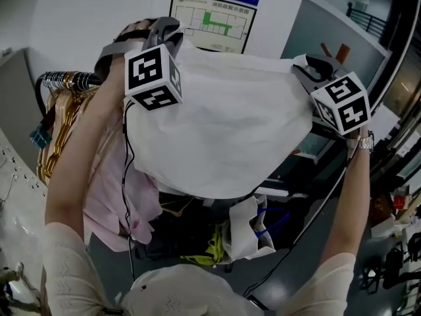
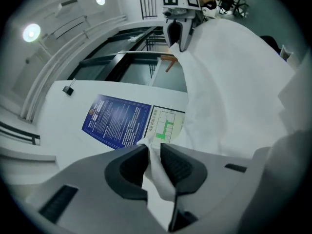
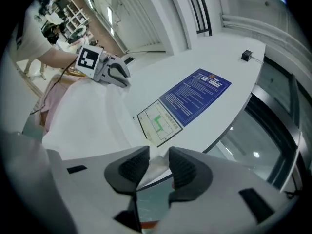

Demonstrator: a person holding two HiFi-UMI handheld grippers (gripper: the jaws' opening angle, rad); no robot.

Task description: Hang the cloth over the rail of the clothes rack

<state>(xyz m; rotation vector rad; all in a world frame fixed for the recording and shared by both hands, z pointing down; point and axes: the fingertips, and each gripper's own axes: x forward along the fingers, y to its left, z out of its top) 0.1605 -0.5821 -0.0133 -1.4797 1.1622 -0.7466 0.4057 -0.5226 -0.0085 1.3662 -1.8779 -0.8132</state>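
A white cloth hangs spread out between my two raised grippers and hides the rack rail beneath it. My left gripper is at the cloth's upper left corner. In the left gripper view its jaws stand slightly parted, with a fold of the cloth lying between the pads. My right gripper is at the upper right corner. In the right gripper view its jaws are parted, and the cloth's edge sits loose in the gap. A bare end of the rail shows at the left.
Gold hangers and a pink garment hang on the rail left of the cloth. Bags and dark clutter lie on the floor below. A wall with a floor-plan poster stands close behind the rack.
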